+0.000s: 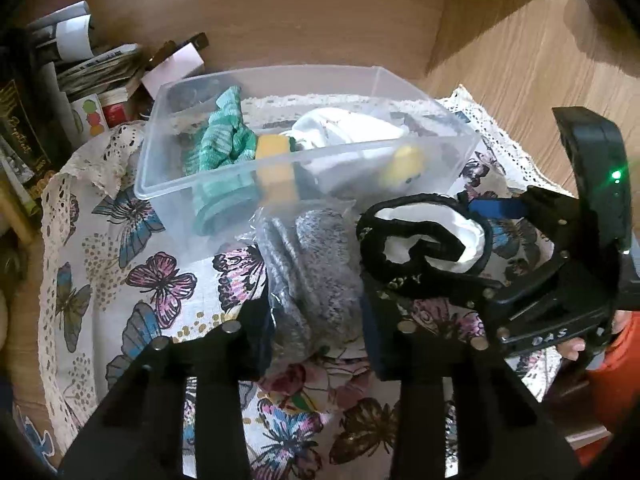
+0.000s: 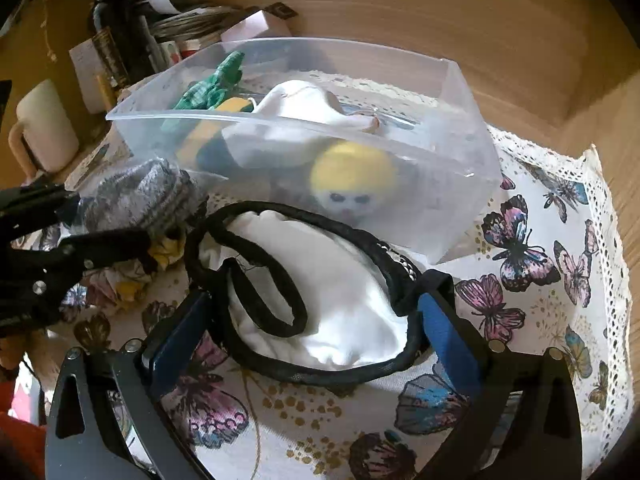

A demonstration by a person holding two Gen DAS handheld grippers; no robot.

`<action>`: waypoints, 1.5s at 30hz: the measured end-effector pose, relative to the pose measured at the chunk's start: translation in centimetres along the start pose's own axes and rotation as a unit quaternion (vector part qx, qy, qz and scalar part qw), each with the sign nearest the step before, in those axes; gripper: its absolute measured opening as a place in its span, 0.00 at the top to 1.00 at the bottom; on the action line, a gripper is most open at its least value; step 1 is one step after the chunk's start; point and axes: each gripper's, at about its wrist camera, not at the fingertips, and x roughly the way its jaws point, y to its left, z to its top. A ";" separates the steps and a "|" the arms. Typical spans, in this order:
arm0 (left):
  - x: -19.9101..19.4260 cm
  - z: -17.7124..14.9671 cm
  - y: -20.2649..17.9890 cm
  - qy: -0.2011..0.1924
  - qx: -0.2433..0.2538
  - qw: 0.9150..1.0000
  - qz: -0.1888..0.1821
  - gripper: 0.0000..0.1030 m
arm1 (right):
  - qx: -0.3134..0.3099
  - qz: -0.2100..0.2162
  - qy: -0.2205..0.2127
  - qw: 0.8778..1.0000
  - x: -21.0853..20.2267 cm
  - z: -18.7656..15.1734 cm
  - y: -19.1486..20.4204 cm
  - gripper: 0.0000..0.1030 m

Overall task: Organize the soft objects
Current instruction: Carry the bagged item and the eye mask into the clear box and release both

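Left wrist: left gripper [image 1: 316, 304] pinches the bagged grey socks [image 1: 316, 272] on the cloth [image 1: 132, 280], just before the bin [image 1: 168, 168].
Right wrist: right gripper [image 2: 316, 316] clamps the black-trimmed white garment [image 2: 320, 320], near the bin [image 2: 460, 184] holding a yellow toy [image 2: 352, 172].

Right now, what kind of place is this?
Probably a home, on a table in a wooden nook: a lace-edged butterfly tablecloth, a cream mug, and stacked books and papers beside a clear plastic bin.
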 end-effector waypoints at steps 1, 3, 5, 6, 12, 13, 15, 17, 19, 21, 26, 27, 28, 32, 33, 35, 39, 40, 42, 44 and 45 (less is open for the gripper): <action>-0.2 0.0 0.1 -0.002 -0.001 1.000 -0.001 0.67 | 0.003 -0.002 -0.004 1.000 -0.1 -0.1 0.0 0.20; -0.8 -0.1 0.2 -0.008 -0.002 1.000 -0.003 0.68 | 0.012 -0.007 -0.014 1.000 -0.4 -0.2 -0.3 0.41; -1.4 -0.1 0.2 -0.013 -0.005 1.000 -0.004 0.68 | 0.026 0.008 -0.018 0.999 -0.7 -0.2 -0.7 0.58; -1.6 -0.1 0.2 -0.015 -0.005 1.000 -0.004 0.68 | 0.029 0.011 -0.021 0.999 -0.9 -0.2 -0.7 0.74; -3.6 0.2 0.3 -0.041 -0.002 0.999 0.000 0.69 | 0.010 0.010 -0.035 0.999 -1.7 -0.3 0.7 0.90; -3.9 0.2 0.3 -0.046 -0.003 0.999 0.001 0.69 | 0.007 0.009 -0.039 0.999 -2.1 -0.4 1.0 0.91; -4.7 0.3 0.3 -0.056 -0.005 0.998 0.002 0.69 | 0.004 0.008 -0.049 0.999 -2.8 -0.6 1.2 0.96; -5.4 0.5 0.4 -0.065 -0.006 0.998 0.002 0.69 | 0.004 0.007 -0.062 0.998 -3.9 -0.7 1.2 0.96; -6.0 0.8 0.4 -0.075 -0.008 0.997 0.005 0.69 | 0.009 0.005 -0.078 0.997 -5.1 -0.9 1.0 0.96; -6.5 1.1 0.5 -0.084 -0.008 0.996 0.008 0.69 | 0.008 0.007 -0.081 0.997 -6.0 -1.0 0.7 0.96; -7.1 1.5 0.8 -0.097 -0.016 0.995 0.011 0.69 | 0.028 -0.014 -0.058 0.998 -6.0 -1.4 -0.8 0.33; -7.2 1.5 0.9 -0.096 -0.018 0.995 0.011 0.69 | 0.042 -0.017 -0.062 0.997 -5.9 -1.5 -1.4 0.12; -7.1 1.4 1.0 -0.096 -0.019 0.995 0.011 0.69 | 0.054 -0.018 -0.071 0.996 -6.0 -1.6 -1.9 0.06; -6.6 1.3 1.2 -0.088 -0.018 0.996 0.013 0.69 | 0.083 -0.021 -0.047 0.995 -4.4 -1.3 -4.0 0.06; -6.5 1.2 1.3 -0.086 -0.019 0.996 0.013 0.69 | 0.087 -0.024 -0.036 0.995 -3.4 -1.1 -4.4 0.06; -6.2 1.2 1.4 -0.084 -0.020 0.996 0.013 0.69 | 0.092 -0.023 -0.013 0.995 -1.9 -0.9 -4.8 0.10; -6.1 1.2 1.7 -0.083 -0.022 0.996 0.019 0.69 | 0.076 -0.010 0.001 0.997 0.0 -0.8 -4.3 0.63; -6.0 1.2 1.8 -0.082 -0.022 0.996 0.021 0.69 | 0.069 -0.002 -0.002 0.998 -0.3 -0.8 -4.0 0.75; -6.1 1.4 2.0 -0.083 -0.025 0.996 0.023 0.69 | 0.057 -0.002 -0.015 0.998 -1.1 -0.8 -3.4 0.88; -6.2 1.6 2.2 -0.086 -0.028 0.996 0.025 0.69 | 0.050 -0.003 -0.026 0.998 -2.1 -0.9 -2.9 0.89; -6.4 1.8 2.3 -0.089 -0.028 0.995 0.027 0.69 | 0.047 -0.004 -0.037 0.998 -2.9 -1.0 -2.7 0.89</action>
